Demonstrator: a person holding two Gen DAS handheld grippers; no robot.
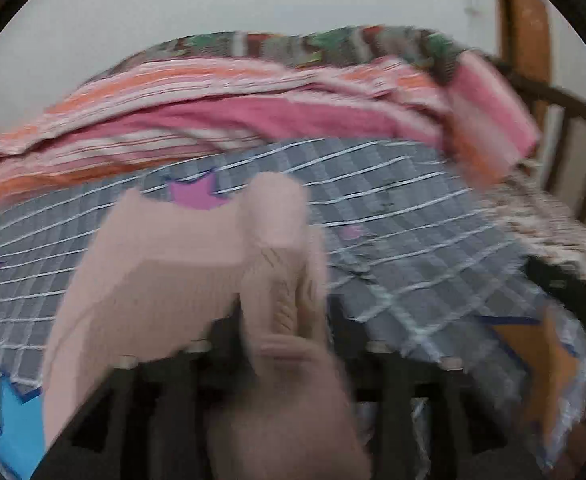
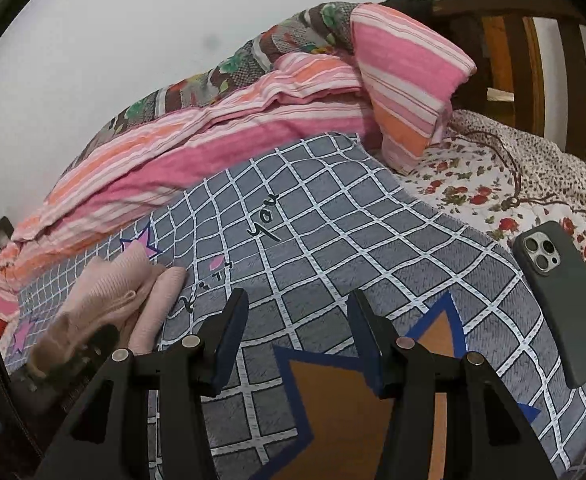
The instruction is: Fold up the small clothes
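Pink knit garment (image 2: 125, 292), one; phone (image 2: 561, 300), one

Right gripper (image 2: 299, 320): my jaws stand parted, nothing between the pads, tilted down. It sits well right of the pink knit (image 1: 165, 272).

Left gripper (image 2: 97, 340): badly blurred, angled down, directly under the pink knit, which drapes over its fingers. I cannot read the jaws' gap.

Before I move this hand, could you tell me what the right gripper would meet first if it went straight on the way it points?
Most likely the grey checked blanket: the right gripper, jaws open and empty, aims down at bare blanket. Depth is hard to judge.
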